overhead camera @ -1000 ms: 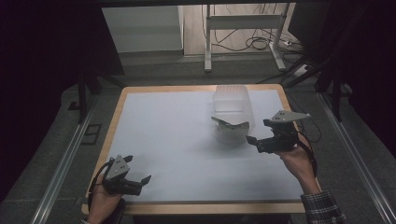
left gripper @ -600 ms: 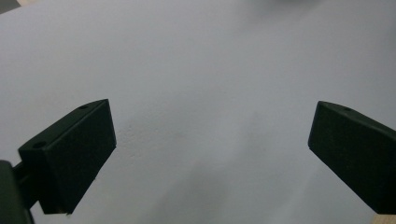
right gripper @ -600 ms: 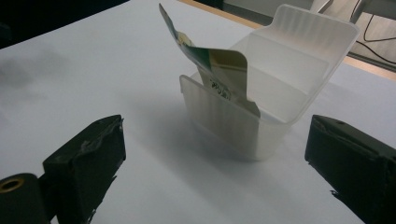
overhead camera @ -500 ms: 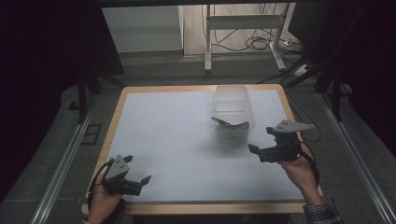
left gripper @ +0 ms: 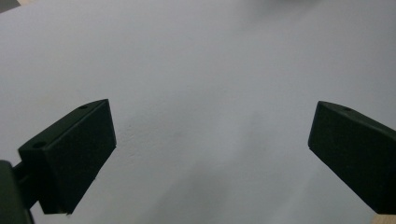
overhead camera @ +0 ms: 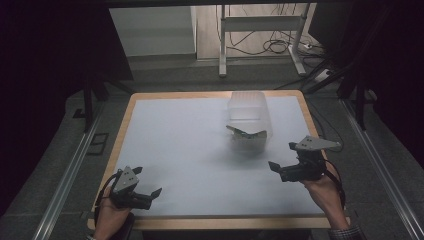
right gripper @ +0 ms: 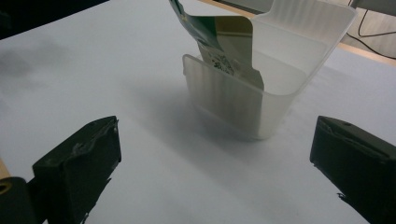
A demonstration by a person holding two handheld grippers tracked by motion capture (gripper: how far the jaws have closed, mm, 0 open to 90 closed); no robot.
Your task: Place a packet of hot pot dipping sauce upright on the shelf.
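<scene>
Right gripper's fingers (right gripper: 74, 172) spread apart, clear bin (right gripper: 261, 88) well ahead.

packet (right gripper: 219, 44) top cut off by frame edge, lower part blurred behind translucent bin (right gripper: 261, 93) wall

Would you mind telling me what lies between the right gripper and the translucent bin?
Nothing: in the right gripper view, only bare white table surface stretches from the open right gripper to the translucent bin, which holds a green packet.
</scene>
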